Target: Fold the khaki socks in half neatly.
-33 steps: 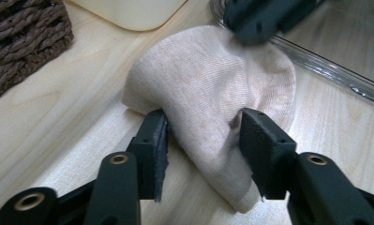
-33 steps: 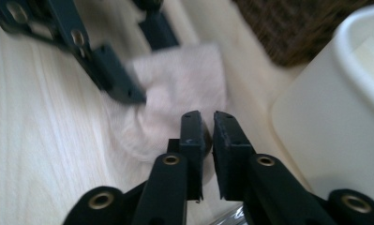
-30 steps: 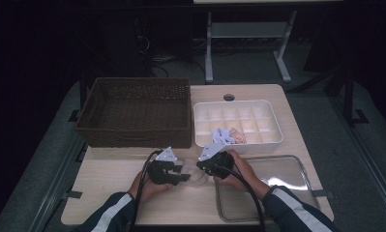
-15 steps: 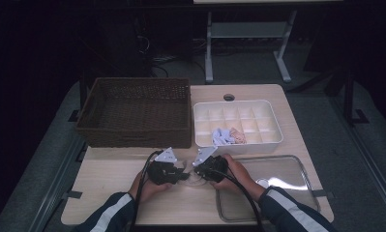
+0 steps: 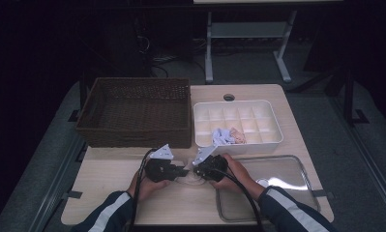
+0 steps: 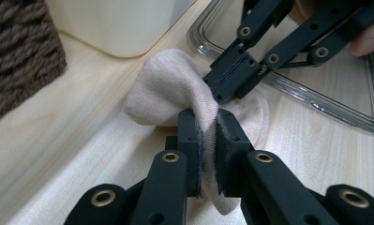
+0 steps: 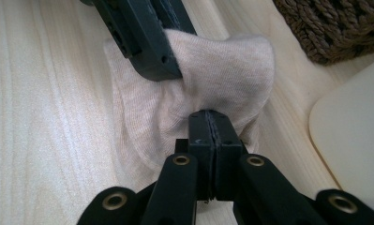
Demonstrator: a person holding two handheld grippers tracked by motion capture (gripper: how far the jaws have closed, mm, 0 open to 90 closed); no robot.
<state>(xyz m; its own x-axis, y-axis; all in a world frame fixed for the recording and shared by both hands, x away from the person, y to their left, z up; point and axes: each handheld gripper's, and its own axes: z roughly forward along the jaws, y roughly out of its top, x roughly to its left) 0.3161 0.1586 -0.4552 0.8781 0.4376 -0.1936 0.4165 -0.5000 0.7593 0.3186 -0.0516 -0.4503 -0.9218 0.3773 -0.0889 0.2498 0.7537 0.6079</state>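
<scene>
Pinching one small beige knitted sock (image 6: pixel 170 89) from both sides: left gripper (image 6: pixel 208 126) jaws just closed on its fabric, right gripper (image 7: pixel 208 124) jaws pressed together on another fold. Sock lying bunched on pale wooden table (image 5: pixel 108 179), between brown woven basket (image 5: pixel 137 111) and clear plastic tray (image 5: pixel 277 188).

Beige sock (image 6: pixel 170 89); black claws; dark brown woven basket (image 5: pixel 137 108); white tray (image 5: pixel 239 123); pale wood table (image 5: pixel 108 193).

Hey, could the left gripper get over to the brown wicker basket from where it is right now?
Probably not yet: the left gripper is shut on the beige sock, which the right gripper grips too. The basket lies unobstructed.
</scene>
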